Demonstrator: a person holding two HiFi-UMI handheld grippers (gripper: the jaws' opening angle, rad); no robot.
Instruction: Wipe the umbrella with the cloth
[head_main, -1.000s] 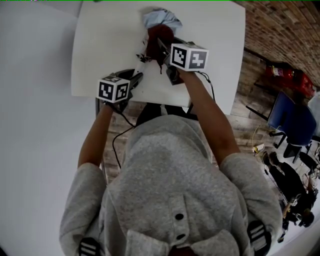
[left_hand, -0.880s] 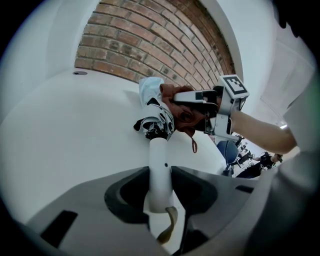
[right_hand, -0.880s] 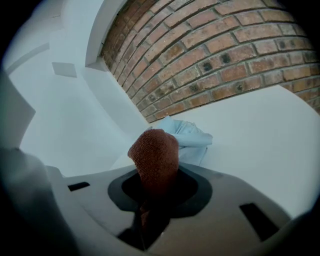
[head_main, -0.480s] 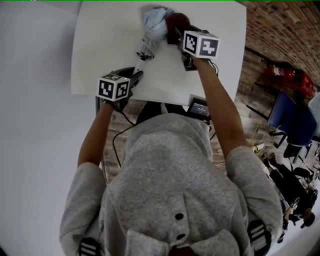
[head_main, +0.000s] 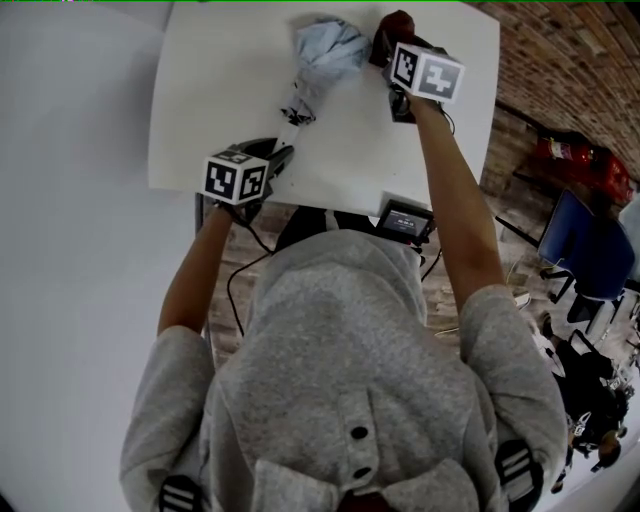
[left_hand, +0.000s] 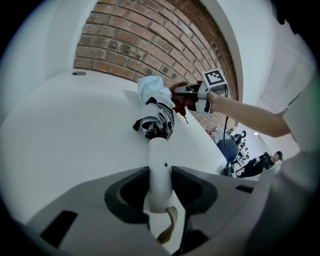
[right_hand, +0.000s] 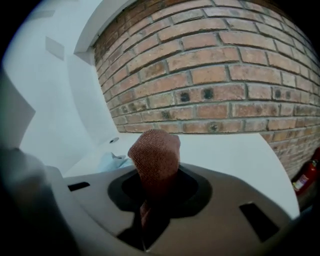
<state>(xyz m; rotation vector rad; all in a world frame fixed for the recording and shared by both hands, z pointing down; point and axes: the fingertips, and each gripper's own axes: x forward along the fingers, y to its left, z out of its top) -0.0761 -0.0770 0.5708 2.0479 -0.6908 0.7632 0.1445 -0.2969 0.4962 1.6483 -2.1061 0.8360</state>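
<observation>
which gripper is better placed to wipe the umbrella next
Right. The right gripper is shut on the cloth close beside the umbrella, while the left gripper is clamped on the umbrella's handle.

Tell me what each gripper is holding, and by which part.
The left gripper holds the umbrella by its white handle. The right gripper holds the reddish-brown cloth by its lower end, the rest standing up above the fingers.
</observation>
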